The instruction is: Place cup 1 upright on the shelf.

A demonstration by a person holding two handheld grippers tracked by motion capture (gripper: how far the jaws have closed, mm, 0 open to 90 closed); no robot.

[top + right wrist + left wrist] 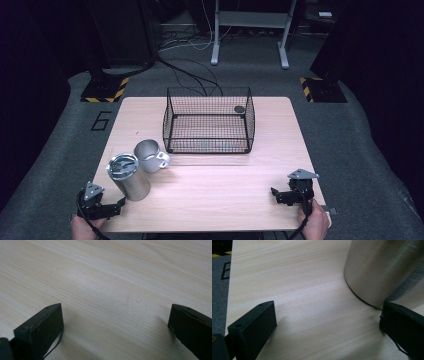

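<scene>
A tall steel tumbler (128, 177) with a lidded top stands near the table's front left. Just behind it a steel mug (150, 155) with a handle stands upright. My left gripper (114, 207) rests open at the front left corner, just left of the tumbler's base. Seen from the left gripper view, the tumbler (384, 267) looms close at upper right, beside the right jaw, and nothing lies between the jaws of the left gripper (328, 320). My right gripper (278, 195) is open at the front right, over bare wood. The right gripper (116, 320) has an empty gap.
A black wire basket (208, 120) stands at the table's far middle, with a small dark round thing (239, 109) at its back right corner. The wooden table (220, 180) is bare between the grippers. Stands and cables lie on the grey floor beyond.
</scene>
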